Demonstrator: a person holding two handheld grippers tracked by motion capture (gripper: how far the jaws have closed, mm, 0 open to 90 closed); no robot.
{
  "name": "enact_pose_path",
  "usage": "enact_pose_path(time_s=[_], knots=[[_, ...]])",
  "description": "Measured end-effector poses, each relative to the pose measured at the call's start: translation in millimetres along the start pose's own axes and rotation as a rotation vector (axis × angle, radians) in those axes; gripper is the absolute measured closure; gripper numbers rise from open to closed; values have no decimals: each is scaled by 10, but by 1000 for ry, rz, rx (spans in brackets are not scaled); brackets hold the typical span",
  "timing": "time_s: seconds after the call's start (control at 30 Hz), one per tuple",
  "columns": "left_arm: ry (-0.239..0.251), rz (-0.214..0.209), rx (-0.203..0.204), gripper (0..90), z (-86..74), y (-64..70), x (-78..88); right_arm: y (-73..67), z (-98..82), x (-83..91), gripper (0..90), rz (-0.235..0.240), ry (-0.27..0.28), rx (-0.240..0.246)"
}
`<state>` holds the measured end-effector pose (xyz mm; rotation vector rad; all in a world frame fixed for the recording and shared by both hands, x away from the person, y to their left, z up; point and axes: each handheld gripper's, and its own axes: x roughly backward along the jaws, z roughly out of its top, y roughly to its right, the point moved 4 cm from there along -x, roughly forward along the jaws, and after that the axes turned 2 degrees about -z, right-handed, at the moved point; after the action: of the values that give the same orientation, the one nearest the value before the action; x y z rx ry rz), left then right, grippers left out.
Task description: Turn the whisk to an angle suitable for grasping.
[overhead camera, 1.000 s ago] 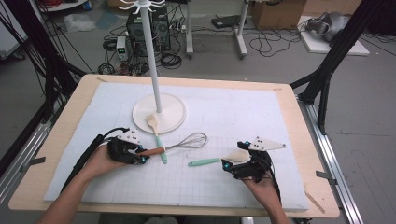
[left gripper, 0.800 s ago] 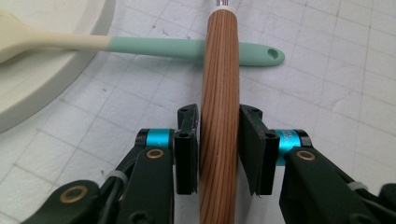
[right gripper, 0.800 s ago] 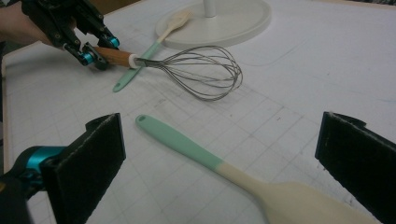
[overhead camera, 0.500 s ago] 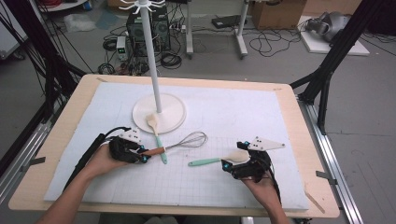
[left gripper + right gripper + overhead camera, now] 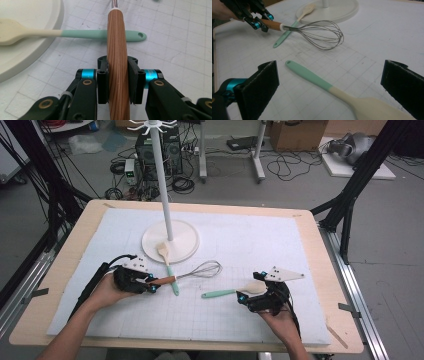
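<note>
Left gripper view: left gripper (image 5: pixel 117 83) clamps the whisk (image 5: pixel 118 60), handle axis straight ahead; right gripper (image 5: pixel 332 87) gapes astride the spoon (image 5: pixel 332 88).

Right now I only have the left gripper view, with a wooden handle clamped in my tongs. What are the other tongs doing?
Observer: The right tongs stand open, astride a mint-handled spatula that lies flat on the mat. The pads do not touch it.
Operator: What is on the far end of my handle?
Observer: It is a whisk. Its wire head points toward the middle of the table.
Operator: Is there anything above that white base?
Observer: A white pole rises from the base, and the hooks at its top hold nothing.
</note>
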<state>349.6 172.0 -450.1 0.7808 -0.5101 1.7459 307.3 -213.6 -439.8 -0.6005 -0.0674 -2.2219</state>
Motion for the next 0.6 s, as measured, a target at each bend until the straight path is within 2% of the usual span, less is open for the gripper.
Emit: enact_pose_path(time_s=[0.1,0.33,0.6], knots=[[12,0,-10,732,11,9,13,0,1,-5,1,-2,0,3],[45,13,-2,731,35,14,87,-21,25,-11,1,4,-7,12],[61,3,-2,731,52,27,131,-21,36,-19,2,9,-16,19]])
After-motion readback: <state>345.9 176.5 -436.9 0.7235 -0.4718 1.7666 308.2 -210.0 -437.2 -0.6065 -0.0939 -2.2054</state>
